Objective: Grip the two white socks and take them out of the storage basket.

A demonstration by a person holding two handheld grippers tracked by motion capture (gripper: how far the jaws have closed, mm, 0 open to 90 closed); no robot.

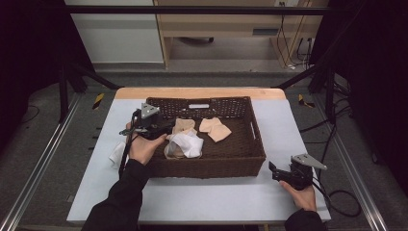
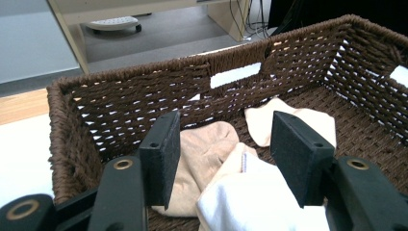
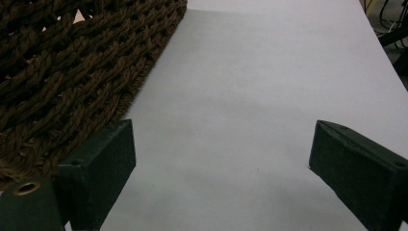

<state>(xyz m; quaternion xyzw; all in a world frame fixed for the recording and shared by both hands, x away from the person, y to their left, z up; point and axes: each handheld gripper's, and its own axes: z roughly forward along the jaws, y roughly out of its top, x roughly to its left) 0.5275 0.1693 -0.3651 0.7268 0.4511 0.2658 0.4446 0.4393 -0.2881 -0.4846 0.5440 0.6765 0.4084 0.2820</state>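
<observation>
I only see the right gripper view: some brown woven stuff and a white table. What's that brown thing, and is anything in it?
Observer: It's a brown woven rectangular basket. Inside lie two beige cloth pieces and a crumpled white cloth.
Operator: Where's my other gripper?
Observer: The left gripper hangs over the basket's left end, jaws open, with the crumpled white cloth just below them.
Operator: Is there anything outside the basket?
Observer: Yes, a small white cloth lies on the white table, beside the basket's left wall.
</observation>
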